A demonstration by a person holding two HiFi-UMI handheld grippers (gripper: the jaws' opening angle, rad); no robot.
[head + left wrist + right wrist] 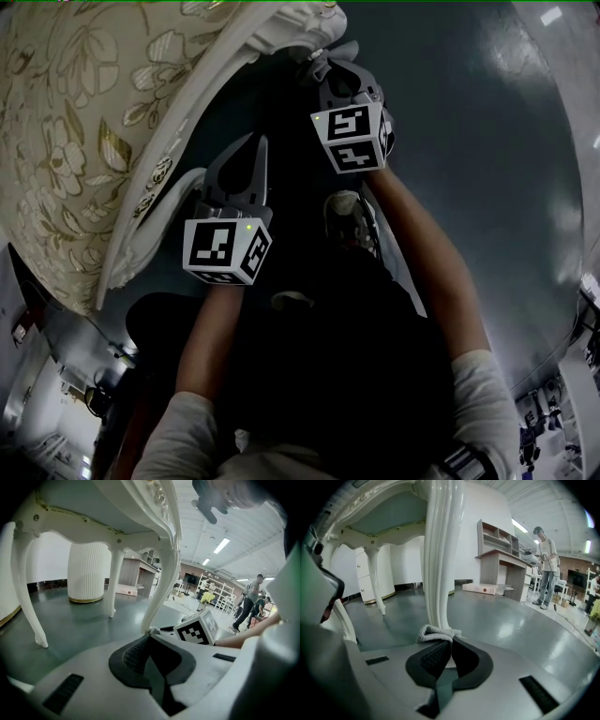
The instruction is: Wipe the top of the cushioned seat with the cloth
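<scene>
The cushioned seat (66,122) has a gold floral top and a white carved frame, and fills the upper left of the head view. Both grippers hang low beside it, over the dark floor. My right gripper (449,641) is shut on a bunched pale cloth (437,632), right in front of a white seat leg (440,550). In the head view it (342,77) is near the frame's corner. My left gripper (150,637) is shut, with the seat's underside (89,508) above it. A small pale scrap shows at its tip; whether it is held I cannot tell.
The person's shoe (345,216) stands on the floor between the arms. A ribbed white column (87,571) rises behind the seat legs. A wooden desk with shelves (501,550), a flat box (480,588) and a standing person (546,566) are at the far right.
</scene>
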